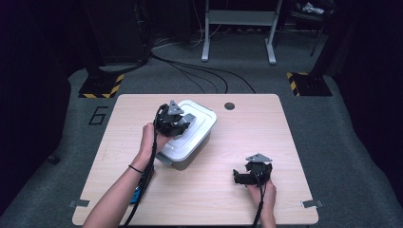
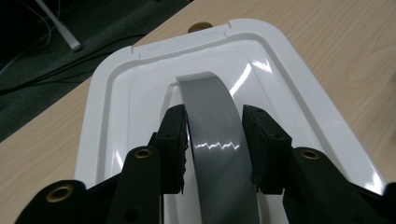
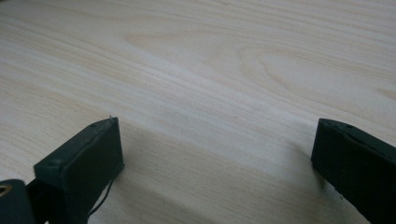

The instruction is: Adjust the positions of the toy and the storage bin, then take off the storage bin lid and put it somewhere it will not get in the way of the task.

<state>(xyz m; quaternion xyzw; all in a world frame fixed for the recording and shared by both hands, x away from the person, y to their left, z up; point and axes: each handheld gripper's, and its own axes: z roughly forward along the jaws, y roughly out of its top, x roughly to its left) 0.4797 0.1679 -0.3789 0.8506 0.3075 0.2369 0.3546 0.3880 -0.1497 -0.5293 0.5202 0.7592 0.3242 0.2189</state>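
The left tool pinches the grey handle on the white lid of one box, which sits near the middle of the desk, a bit left. The right tool rests wide open near the front right edge, holding nothing. Two tools, one box.

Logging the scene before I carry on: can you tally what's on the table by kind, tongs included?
Storage boxes: 1, grey box with white lid and grey handle
Tongs: 2, left tongs around the handle, right tongs open over bare table
Total: 3
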